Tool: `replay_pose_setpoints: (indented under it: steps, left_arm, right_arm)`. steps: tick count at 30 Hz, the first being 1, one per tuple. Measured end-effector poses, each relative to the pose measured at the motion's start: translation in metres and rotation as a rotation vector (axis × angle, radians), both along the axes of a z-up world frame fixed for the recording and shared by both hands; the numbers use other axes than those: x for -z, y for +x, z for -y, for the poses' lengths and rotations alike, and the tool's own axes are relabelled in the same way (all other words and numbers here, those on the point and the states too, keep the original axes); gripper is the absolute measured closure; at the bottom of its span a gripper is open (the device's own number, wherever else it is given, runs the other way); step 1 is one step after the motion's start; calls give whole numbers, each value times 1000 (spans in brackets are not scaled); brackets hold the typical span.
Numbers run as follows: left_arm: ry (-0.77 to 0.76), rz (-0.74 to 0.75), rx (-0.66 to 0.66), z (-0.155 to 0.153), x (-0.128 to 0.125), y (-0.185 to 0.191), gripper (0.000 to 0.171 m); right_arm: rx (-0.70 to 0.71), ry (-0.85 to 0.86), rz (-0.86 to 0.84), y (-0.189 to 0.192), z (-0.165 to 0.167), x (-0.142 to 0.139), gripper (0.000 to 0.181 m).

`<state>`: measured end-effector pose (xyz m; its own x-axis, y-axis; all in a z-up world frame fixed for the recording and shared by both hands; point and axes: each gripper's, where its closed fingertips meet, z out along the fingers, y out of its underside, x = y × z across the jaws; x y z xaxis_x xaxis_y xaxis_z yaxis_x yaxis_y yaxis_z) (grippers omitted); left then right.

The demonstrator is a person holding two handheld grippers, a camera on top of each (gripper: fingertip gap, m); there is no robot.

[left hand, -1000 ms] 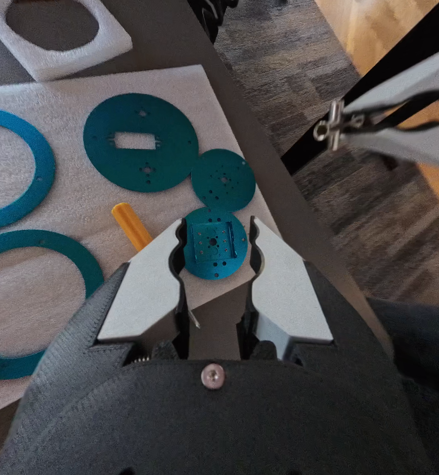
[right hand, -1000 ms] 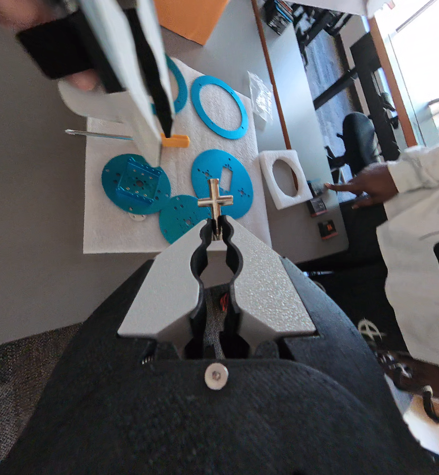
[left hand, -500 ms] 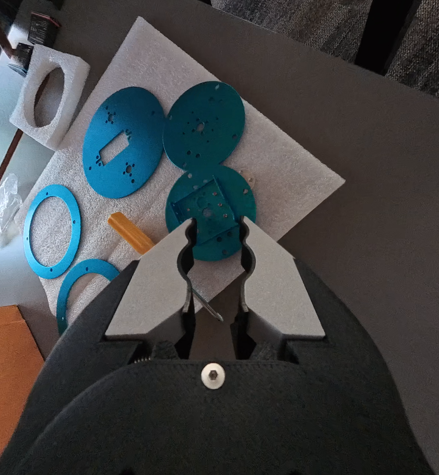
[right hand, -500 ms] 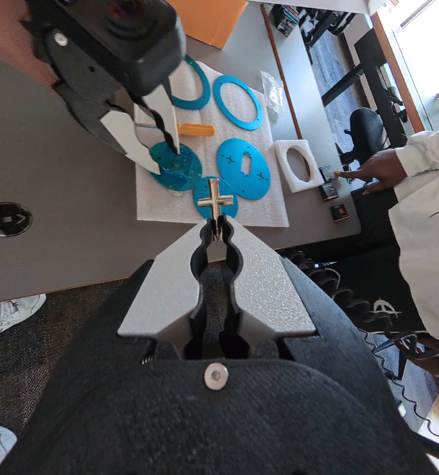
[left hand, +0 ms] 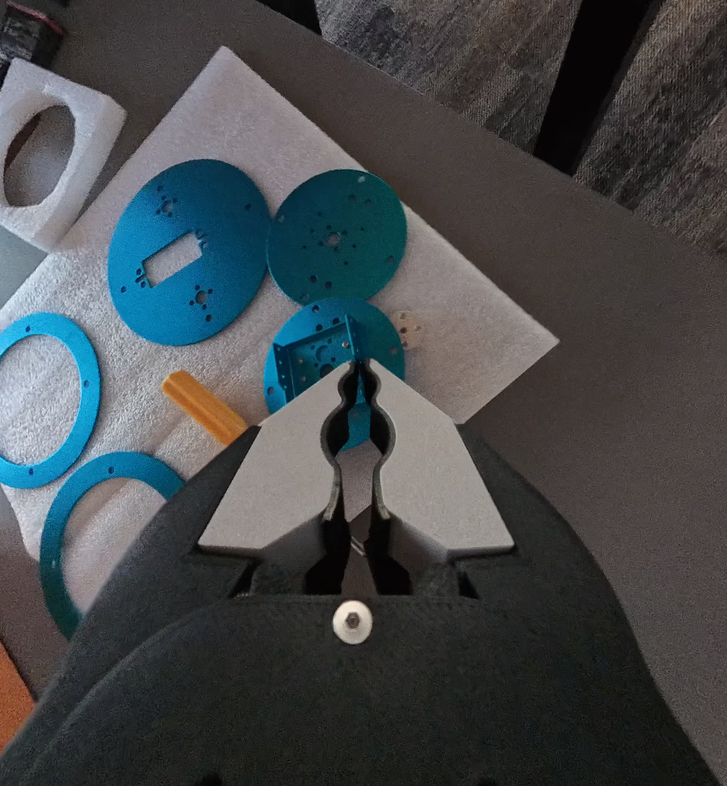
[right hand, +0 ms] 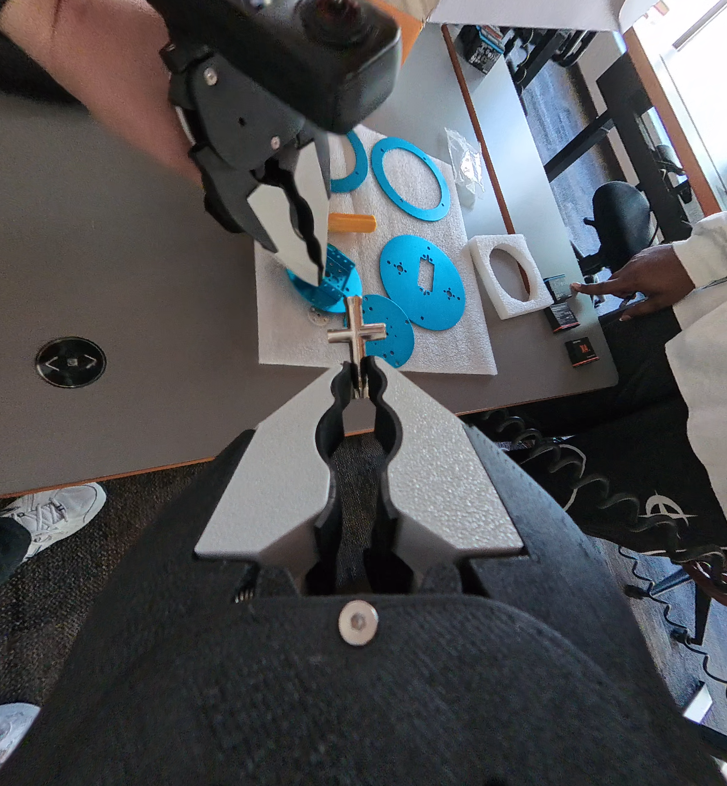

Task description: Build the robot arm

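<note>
My left gripper [left hand: 358, 364] is shut on one upright wall of a blue U-shaped bracket [left hand: 310, 355]. The bracket stands on a blue drilled disc [left hand: 381, 329] on a white foam sheet [left hand: 225, 106]. The right wrist view shows the left gripper [right hand: 320, 275] from the side, tips down on the bracket [right hand: 337, 272]. My right gripper [right hand: 356, 371] is shut on a silver cross-shaped wrench [right hand: 355, 332]. It holds the wrench in the air above the table's near edge, just short of the bracket.
On the foam lie a second drilled disc [left hand: 336, 242], a large disc with a rectangular slot [left hand: 187, 251], two blue rings [left hand: 34, 400], an orange handle [left hand: 202, 408] and a small white disc [left hand: 408, 329]. A foam block with a hole [left hand: 38, 153] and a person's hand [right hand: 642, 276] are beyond. Some 15 centimetres of space lies between my two pairs of fingers.
My left gripper has closed from open around the bracket to shut on its wall. My right gripper still holds the cross wrench, which now sits closer to the bracket.
</note>
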<state>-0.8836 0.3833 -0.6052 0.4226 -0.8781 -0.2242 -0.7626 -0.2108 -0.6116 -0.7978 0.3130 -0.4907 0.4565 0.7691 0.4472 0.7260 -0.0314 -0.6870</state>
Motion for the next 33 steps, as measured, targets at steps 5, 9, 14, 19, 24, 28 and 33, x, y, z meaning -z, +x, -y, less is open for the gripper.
replay_pose_setpoints:
  steps: [5, 9, 14, 19, 24, 28, 33]
  left_arm:
    - [-122, 177, -86, -5, -17, -9, 171]
    - [-144, 152, -69, -4, -10, -8, 171]
    - [-69, 47, 55, 5, 0, -7, 131]
    - [102, -100, 199, 9, 11, -7, 129]
    - [-63, -53, 121, 9, 14, -6, 143]
    - [-89, -41, 147, 2, 15, -11, 141]
    - [-127, -56, 169, 3, 12, -11, 155]
  right_arm:
    - [-11, 0, -23, -3, 7, -9, 174]
    - [-21, -19, -25, -2, 11, -3, 174]
    - [-26, -50, -15, 1, 14, 6, 174]
    - [-14, -67, -30, 6, 18, 8, 174]
    - [-36, -85, -55, 2, 30, 6, 174]
    - [-63, -98, -70, -7, 42, 5, 174]
    - [-70, -110, -94, -15, 49, 4, 174]
